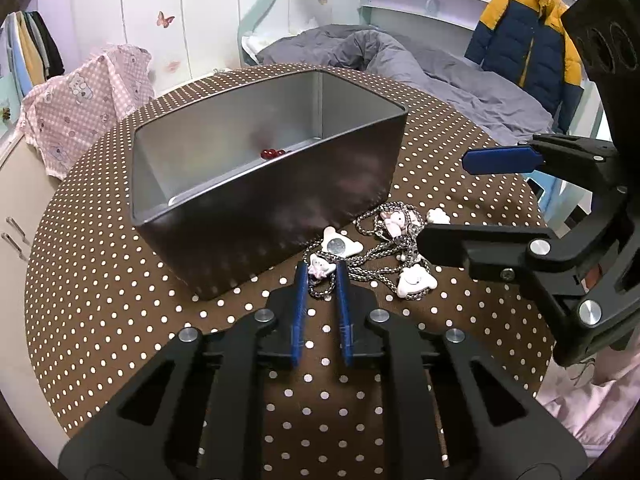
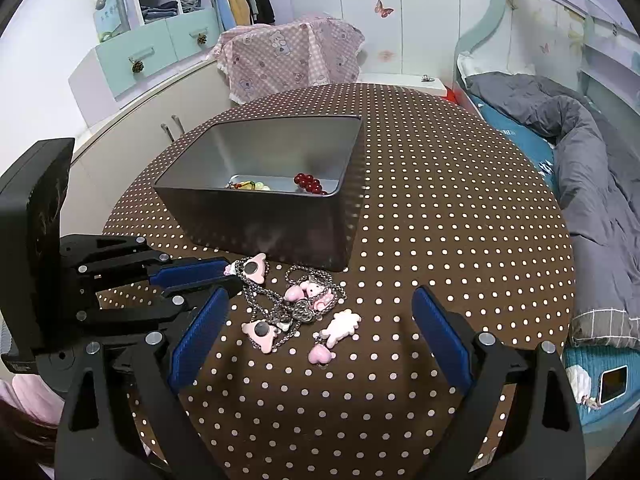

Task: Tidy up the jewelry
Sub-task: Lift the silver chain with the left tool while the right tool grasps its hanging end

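Observation:
A tangle of silver chain necklaces (image 1: 384, 248) (image 2: 296, 308) with pink and white charms lies on the brown dotted tablecloth (image 1: 120, 280) (image 2: 440, 220), right in front of a dark metal box (image 1: 280, 208) (image 2: 280, 236). Red beads (image 1: 271, 153) (image 2: 308, 182) and yellow-green beads (image 2: 256, 186) lie inside the box. My left gripper (image 1: 321, 270) (image 2: 232, 276) is low at the pile's edge, its blue pads narrowed on a small pink charm (image 1: 320, 269) and its chain. My right gripper (image 2: 320, 292) (image 1: 444, 202) hovers wide open over the pile, holding nothing.
A bed with a grey duvet (image 1: 420, 64) (image 2: 592, 152) runs past the table's far side. A pink bear-print cloth (image 1: 80, 108) (image 2: 292, 56) covers something beside low cabinets (image 2: 132, 132). A yellow and navy jacket (image 1: 524, 40) hangs by the shelves.

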`<act>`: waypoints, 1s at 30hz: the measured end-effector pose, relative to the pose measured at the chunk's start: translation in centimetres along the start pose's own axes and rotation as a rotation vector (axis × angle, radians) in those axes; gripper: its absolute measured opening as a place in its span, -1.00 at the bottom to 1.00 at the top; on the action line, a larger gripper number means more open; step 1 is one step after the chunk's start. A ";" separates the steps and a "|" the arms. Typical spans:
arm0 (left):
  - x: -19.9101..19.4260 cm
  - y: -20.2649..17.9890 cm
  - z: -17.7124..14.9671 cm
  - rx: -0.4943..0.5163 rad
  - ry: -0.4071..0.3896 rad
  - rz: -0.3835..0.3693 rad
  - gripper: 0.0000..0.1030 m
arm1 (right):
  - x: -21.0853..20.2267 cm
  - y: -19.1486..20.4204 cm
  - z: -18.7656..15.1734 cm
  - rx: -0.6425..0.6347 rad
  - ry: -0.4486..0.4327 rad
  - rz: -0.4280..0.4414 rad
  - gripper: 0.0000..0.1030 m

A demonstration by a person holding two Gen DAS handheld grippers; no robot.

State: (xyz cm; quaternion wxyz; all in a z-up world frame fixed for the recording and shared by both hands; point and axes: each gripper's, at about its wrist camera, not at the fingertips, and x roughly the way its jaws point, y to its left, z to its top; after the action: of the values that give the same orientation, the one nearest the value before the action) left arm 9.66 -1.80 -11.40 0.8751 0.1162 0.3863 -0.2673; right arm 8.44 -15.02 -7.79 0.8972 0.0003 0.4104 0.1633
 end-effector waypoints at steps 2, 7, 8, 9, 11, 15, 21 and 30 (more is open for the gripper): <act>-0.3 0.1 0.0 -0.010 -0.012 -0.001 -0.73 | 0.0 0.1 0.0 -0.004 -0.001 0.001 0.73; -1.6 0.1 0.1 -0.018 -0.051 0.019 -0.73 | 0.0 0.3 0.0 -0.008 -0.002 0.001 0.73; -2.0 0.2 0.1 -0.020 -0.059 0.023 -0.73 | -0.1 0.3 0.1 -0.007 -0.003 0.001 0.73; -2.2 0.2 0.2 -0.021 -0.066 0.025 -0.73 | -0.1 0.4 0.1 -0.007 -0.005 0.001 0.73; -2.8 0.3 0.4 -0.023 -0.082 0.032 -0.73 | -0.2 0.4 0.2 -0.008 -0.007 0.001 0.73; -4.0 0.4 0.7 -0.026 -0.111 0.052 -0.73 | -0.4 0.7 0.4 -0.023 -0.013 0.002 0.73; -5.2 0.8 0.7 -0.032 -0.137 0.074 -0.74 | 0.6 2.7 1.1 -0.100 0.000 0.054 0.57; -5.8 2.0 0.0 -0.064 -0.132 0.079 -0.73 | 3.9 4.9 1.6 -0.163 0.070 0.121 -0.34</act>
State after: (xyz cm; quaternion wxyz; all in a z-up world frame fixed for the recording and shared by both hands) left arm 7.58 2.01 -7.14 0.9119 0.0856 0.3311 -0.2270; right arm 10.58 -9.05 -8.89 0.8678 -0.0535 0.4263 0.2497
